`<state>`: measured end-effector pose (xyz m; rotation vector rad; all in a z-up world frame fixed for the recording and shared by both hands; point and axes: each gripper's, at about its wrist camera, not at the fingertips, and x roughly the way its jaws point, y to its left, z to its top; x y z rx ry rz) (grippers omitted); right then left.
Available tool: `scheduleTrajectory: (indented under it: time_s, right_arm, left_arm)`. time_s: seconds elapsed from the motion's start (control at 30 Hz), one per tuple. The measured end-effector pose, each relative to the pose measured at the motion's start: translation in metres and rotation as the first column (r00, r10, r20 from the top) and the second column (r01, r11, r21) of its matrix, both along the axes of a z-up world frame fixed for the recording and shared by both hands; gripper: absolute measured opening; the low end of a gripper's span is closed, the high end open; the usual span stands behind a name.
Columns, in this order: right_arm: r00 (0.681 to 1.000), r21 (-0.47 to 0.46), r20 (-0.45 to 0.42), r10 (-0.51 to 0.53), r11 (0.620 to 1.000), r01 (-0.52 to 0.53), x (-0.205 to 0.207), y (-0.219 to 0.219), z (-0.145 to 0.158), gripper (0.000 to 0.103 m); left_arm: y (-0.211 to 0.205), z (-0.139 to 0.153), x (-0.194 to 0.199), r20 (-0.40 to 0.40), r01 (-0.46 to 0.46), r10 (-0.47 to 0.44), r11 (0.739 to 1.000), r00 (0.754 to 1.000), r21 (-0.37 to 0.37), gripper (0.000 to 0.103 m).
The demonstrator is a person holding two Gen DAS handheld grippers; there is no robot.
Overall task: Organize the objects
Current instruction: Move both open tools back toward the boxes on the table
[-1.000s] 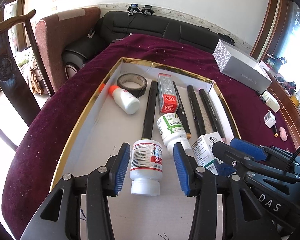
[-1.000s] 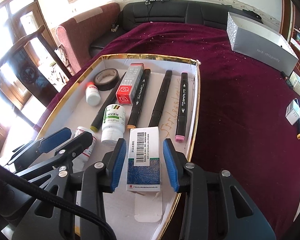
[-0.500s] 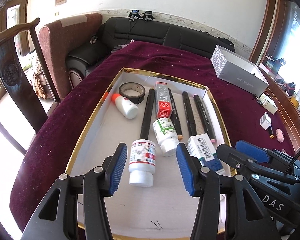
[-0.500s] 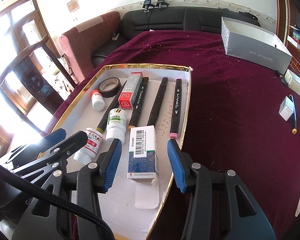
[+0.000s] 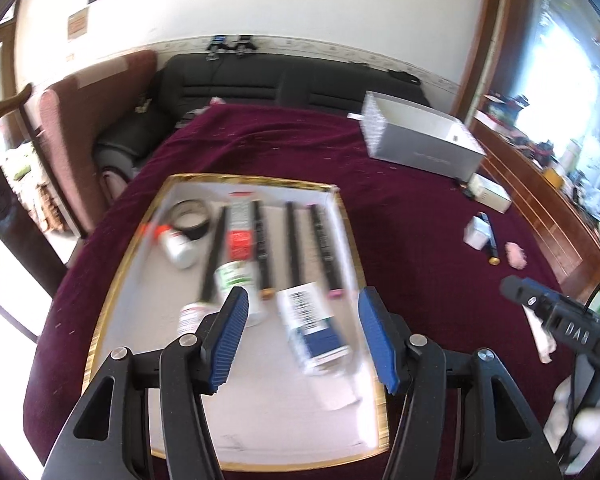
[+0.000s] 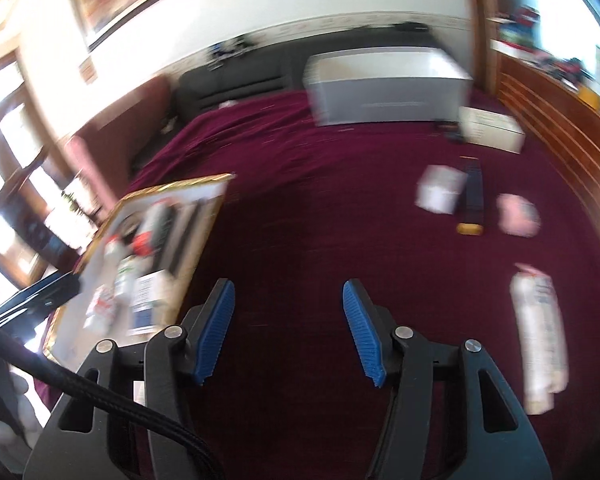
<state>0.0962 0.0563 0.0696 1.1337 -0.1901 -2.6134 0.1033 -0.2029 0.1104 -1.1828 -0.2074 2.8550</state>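
Currently both grippers are spread wide and hold nothing. Left gripper (image 5: pixel 300 336): it hangs above the near part of the tray (image 5: pixel 104 312), with the white-and-blue carton (image 5: pixel 312 330) lying flat between and just ahead of its fingers, touching neither. Two white bottles (image 5: pixel 236 284) lie just ahead of its left finger; markers (image 5: pixel 292 248), a red box (image 5: pixel 240 236) and a tape roll (image 5: pixel 190 220) lie farther ahead. Right gripper (image 6: pixel 288 332): it is over bare maroon cloth (image 6: pixel 300 200), tray to its left. Ahead right lie a small white box (image 6: pixel 438 188), a dark marker (image 6: pixel 472 200) and a pink item (image 6: pixel 518 216); a white tube (image 6: pixel 540 332) lies right of its right finger. Both views are blurred
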Motion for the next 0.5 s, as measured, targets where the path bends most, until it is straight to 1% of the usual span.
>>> scheduleTrajectory:
  time_s: [0.1, 0.2, 0.27, 0.37, 0.43, 0.5]
  right_arm:
    - [0.991, -0.013, -0.003, -0.131, 0.991, 0.131, -0.004, 0.063, 0.003, 0.058]
    - [0.969, -0.035, 0.002, -0.246, 0.969, 0.246, 0.000, 0.118, -0.002, 0.060]
    - [0.955, -0.053, 0.019, -0.297, 0.953, 0.298, 0.002, 0.146, -0.009, 0.061]
    - [0.937, -0.074, 0.056, -0.345, 0.934, 0.348, -0.001, 0.179, -0.024, 0.061]
    - [0.932, -0.077, 0.086, -0.353, 0.930, 0.359, -0.006, 0.192, -0.035, 0.061]
    - [0.932, -0.078, 0.112, -0.345, 0.932, 0.354, -0.010, 0.198, -0.045, 0.061]
  left_arm:
    - [0.030, 0.006, -0.012, 0.008, 0.078, -0.078, 0.997, 0.997, 0.001, 0.051]
    - [0.066, 0.011, -0.024, 0.015, 0.170, -0.170, 0.985, 0.985, -0.011, 0.051]
    - [0.091, 0.011, -0.033, 0.018, 0.230, -0.230, 0.973, 0.973, -0.026, 0.051]
    - [0.126, 0.008, -0.050, 0.035, 0.296, -0.294, 0.954, 0.955, -0.046, 0.051]
    - [0.147, 0.003, -0.064, 0.047, 0.333, -0.332, 0.942, 0.942, -0.043, 0.051]
    - [0.162, -0.001, -0.076, 0.057, 0.353, -0.351, 0.935, 0.935, -0.036, 0.051]
